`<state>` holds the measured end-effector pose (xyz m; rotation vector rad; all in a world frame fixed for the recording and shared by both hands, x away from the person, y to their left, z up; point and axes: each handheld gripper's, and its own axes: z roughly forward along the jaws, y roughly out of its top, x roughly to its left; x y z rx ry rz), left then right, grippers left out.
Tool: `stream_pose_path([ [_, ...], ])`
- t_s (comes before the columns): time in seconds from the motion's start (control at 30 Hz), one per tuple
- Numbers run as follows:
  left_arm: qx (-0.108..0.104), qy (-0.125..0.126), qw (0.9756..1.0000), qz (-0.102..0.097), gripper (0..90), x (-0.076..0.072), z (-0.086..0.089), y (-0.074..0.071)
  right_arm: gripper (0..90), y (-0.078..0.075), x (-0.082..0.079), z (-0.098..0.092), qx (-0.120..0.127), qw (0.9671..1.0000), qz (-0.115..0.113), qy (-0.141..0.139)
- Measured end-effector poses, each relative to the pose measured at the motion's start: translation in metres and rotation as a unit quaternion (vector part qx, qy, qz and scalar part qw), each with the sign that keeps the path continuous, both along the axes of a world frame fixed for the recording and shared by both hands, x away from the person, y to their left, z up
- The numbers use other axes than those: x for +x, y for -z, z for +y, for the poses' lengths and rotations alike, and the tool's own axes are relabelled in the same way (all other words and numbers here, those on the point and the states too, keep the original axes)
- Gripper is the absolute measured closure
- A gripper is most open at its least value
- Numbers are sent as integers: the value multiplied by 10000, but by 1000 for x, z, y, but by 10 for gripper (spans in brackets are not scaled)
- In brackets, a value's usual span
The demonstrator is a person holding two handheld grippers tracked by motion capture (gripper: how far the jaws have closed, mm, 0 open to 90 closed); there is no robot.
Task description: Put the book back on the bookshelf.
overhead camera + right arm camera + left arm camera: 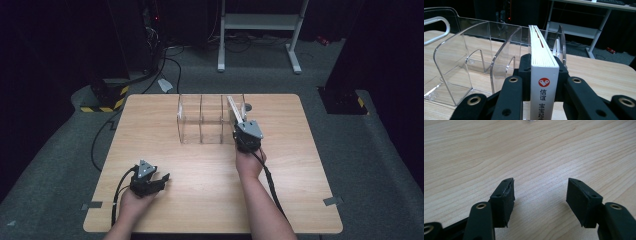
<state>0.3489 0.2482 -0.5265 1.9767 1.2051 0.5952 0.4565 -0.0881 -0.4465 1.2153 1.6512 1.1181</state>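
Note:
A white book with a red logo and dark characters on its spine stands upright on edge, and my right gripper is shut on its near end. In the high view the book leans into the rightmost slot of a clear acrylic rack with several dividers, and the right gripper is at the rack's near right corner. The rack's other slots hold nothing. My left gripper rests near the table's front left. It is open, its jaws holding only bare wood between them.
The wooden table sits on grey carpet. Beyond its far edge stand a white metal frame, black equipment and cables. A cable trails from each gripper toward the front edge.

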Motion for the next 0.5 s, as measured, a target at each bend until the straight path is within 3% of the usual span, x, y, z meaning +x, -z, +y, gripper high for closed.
stream_pose_path([
  [0.5, 6, -9, 10000, -46, 401, -1, 0, 0, 742, 10, -6, -3, 140, 9997, 112, 138],
])
